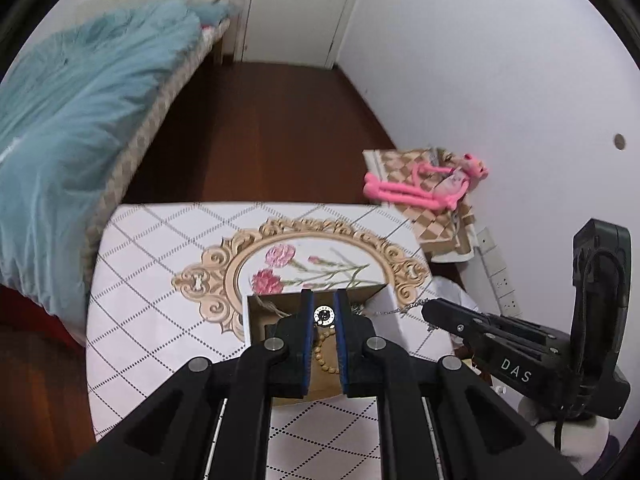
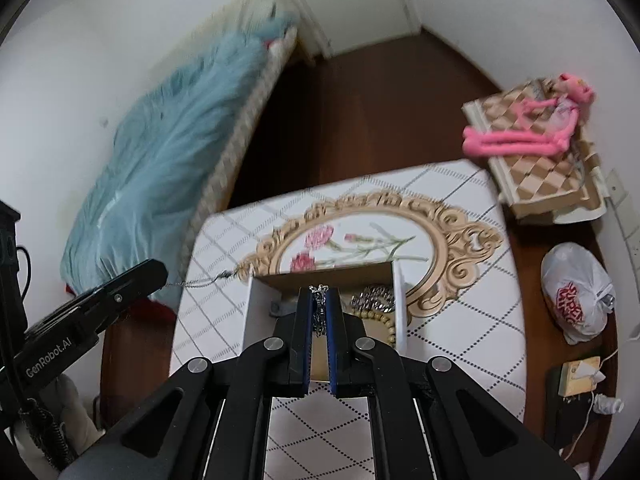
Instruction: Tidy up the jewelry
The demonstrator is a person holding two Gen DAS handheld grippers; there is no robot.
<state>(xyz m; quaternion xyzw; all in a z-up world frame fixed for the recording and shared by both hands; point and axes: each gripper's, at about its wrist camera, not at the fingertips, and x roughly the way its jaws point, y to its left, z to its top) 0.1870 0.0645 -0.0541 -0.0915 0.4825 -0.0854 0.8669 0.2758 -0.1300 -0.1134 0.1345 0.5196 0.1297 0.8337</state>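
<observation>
Jewelry is seen in and above an open cardboard box [image 1: 372,294] that stands on the table [image 1: 160,280], whose white cloth carries a diamond grid and a gold-framed flower print. A thin silver chain [image 1: 394,311] is stretched in the air between the 2 grippers, above the box. One end, with a small round ornament [image 1: 324,315], is clamped between the closed blue pads of the left gripper [image 1: 324,312]; the other end is pinched in the closed right gripper [image 2: 319,292], where links bunch between its pads. In the right wrist view the chain [image 2: 200,281] is seen running to the left gripper's tip. A string of beige beads [image 2: 384,318] and a pile of metal chain [image 2: 374,298] lie inside the box. Beyond the table, a bed with a blue cover [image 1: 80,120] is noted on the left, and a pink plush toy [image 1: 424,188] lies on a checkered box by the wall. A white plastic bag [image 2: 576,292] rests on the floor.
</observation>
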